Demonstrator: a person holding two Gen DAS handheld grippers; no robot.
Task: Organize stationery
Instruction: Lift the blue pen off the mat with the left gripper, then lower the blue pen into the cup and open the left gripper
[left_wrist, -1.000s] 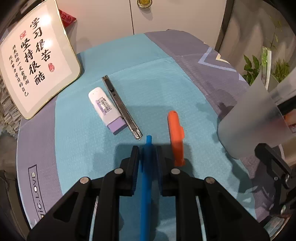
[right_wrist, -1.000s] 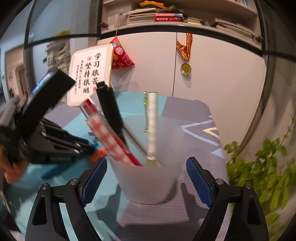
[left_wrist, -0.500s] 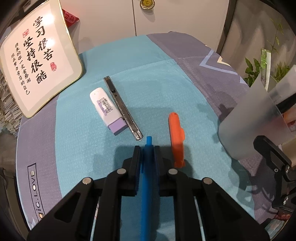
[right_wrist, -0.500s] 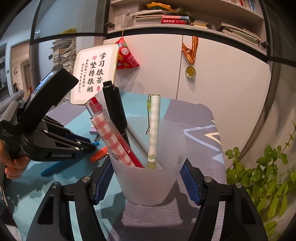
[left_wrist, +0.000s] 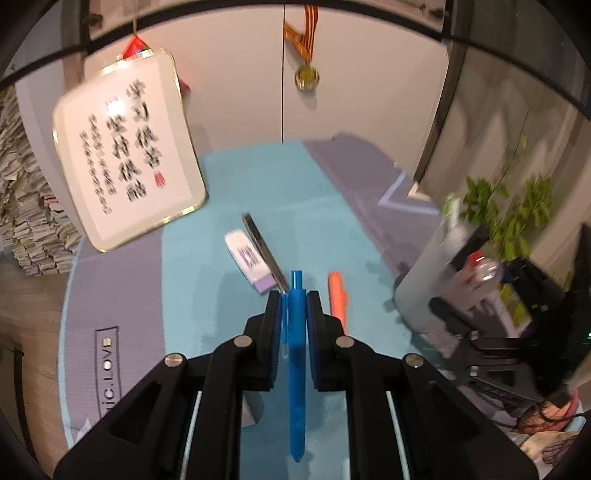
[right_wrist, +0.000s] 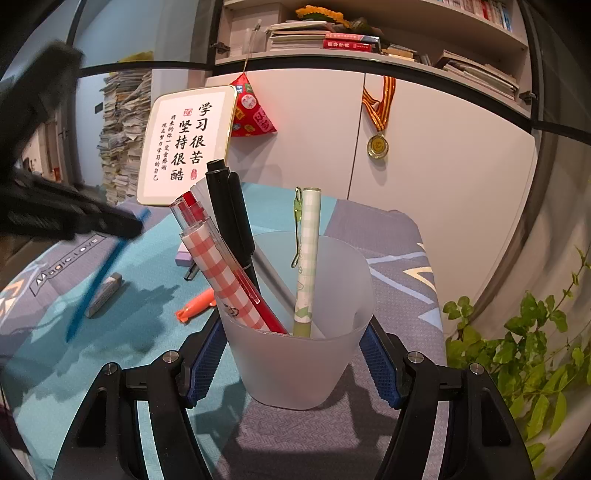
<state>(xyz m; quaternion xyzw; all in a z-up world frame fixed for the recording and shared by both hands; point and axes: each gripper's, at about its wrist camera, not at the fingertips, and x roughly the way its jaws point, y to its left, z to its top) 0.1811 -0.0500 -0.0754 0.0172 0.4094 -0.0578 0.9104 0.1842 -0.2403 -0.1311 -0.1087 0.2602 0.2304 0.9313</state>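
Note:
My left gripper (left_wrist: 294, 310) is shut on a blue pen (left_wrist: 296, 354) and holds it above the teal mat; the pen also shows in the right wrist view (right_wrist: 96, 280), hanging slanted from the blurred left gripper (right_wrist: 122, 225). My right gripper (right_wrist: 291, 347) is shut on a frosted plastic cup (right_wrist: 295, 354), one pad on each side. The cup holds a red checked pen (right_wrist: 229, 277), a black marker (right_wrist: 231, 214) and a green pen (right_wrist: 306, 258). The cup shows blurred at the right of the left wrist view (left_wrist: 428, 284).
On the mat lie an orange pen (left_wrist: 338, 295), a white and purple eraser (left_wrist: 249, 262), a utility knife (left_wrist: 264, 251) and a grey eraser (right_wrist: 103, 295). A framed calligraphy sign (left_wrist: 125, 147) leans at the back left. A green plant (right_wrist: 524, 350) stands right.
My left gripper has closed on the blue pen and lifted it off the mat, tilting upward. My right gripper has closed in on the cup.

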